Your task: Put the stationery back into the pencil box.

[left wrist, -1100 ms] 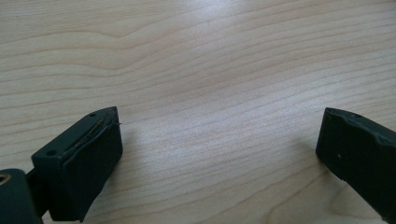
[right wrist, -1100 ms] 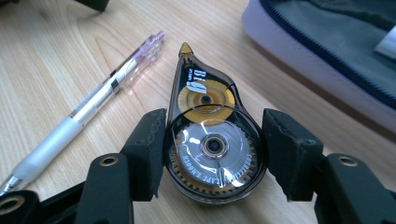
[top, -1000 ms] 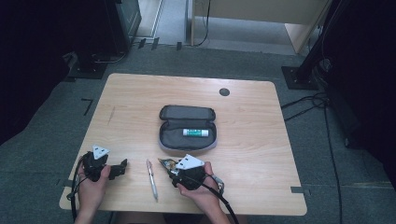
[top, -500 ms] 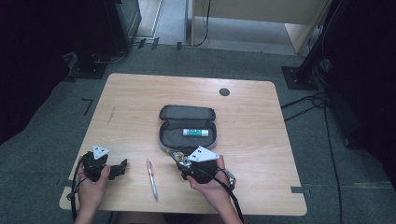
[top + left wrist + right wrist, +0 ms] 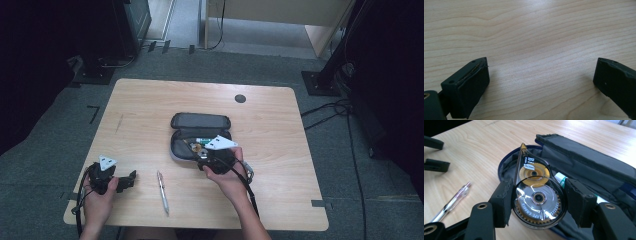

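My right tool (image 5: 539,202) squeezes the correction tape (image 5: 537,198) just over the open pencil case (image 5: 599,167). I should lower it slowly inside, beside the glue stick (image 5: 560,178). My left tool (image 5: 541,82) rests apart.

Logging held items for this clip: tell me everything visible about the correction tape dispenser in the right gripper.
The correction tape dispenser is a clear plastic teardrop shell with two reels inside: a small amber one near the tip and a larger toothed one with printed lettering at the wide end. Its pointed amber tip aims away from the camera, toward the open dark pencil case. The right gripper clamps its wide end between both black pads, holding it at the case's front edge, over the opening. A white and green tube lies in the case behind it.
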A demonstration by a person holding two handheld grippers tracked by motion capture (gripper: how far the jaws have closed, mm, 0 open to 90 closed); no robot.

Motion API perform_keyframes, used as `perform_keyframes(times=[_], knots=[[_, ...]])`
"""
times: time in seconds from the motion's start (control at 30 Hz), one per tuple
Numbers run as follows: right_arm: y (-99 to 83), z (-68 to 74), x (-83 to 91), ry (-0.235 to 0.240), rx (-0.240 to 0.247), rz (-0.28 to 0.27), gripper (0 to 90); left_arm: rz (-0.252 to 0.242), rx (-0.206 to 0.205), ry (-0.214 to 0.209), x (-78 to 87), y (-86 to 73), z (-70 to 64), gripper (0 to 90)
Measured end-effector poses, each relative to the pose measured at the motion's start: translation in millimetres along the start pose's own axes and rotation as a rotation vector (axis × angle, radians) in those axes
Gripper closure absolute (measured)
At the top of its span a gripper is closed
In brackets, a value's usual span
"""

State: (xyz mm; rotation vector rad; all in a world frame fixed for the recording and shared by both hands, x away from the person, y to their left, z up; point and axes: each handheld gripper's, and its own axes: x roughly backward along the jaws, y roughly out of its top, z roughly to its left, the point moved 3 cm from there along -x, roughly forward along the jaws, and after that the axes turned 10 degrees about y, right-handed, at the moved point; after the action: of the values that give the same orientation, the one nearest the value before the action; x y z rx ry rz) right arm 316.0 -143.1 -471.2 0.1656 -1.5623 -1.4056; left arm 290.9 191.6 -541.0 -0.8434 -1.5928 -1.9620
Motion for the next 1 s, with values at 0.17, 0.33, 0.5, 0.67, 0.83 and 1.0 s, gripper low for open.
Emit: perform_keyframes(times=[0.17,0.33,0.5,0.67,0.83,1.0], knots=[[4.7,-1.9,-22.0,-0.004,-0.017,0.03,42.1,0.0,0.001,0.0,0.0,0.0,0.0,0.7],[6.4,-4.6,-42.0,-0.005,-0.038,0.063,42.1,0.001,-0.001,0.0,0.0,0.0,0.1,0.7],[11.3,-7.2,-51.8,0.017,-0.068,0.071,42.0,0.001,0.0,0.0,0.0,0.0,0.0,0.6],[12.4,-8.4,-55.3,-0.002,-0.058,0.105,41.9,0.001,0.0,0.0,0.0,0.0,0.0,0.6],[10.6,-10.8,-54.6,0.008,-0.068,0.128,41.8,0.001,-0.001,0.0,0.0,0.0,0.1,0.7],[9.6,-12.9,-57.1,0.001,-0.088,0.137,41.7,0.001,-0.001,0.0,0.0,0.0,0.1,0.6]])
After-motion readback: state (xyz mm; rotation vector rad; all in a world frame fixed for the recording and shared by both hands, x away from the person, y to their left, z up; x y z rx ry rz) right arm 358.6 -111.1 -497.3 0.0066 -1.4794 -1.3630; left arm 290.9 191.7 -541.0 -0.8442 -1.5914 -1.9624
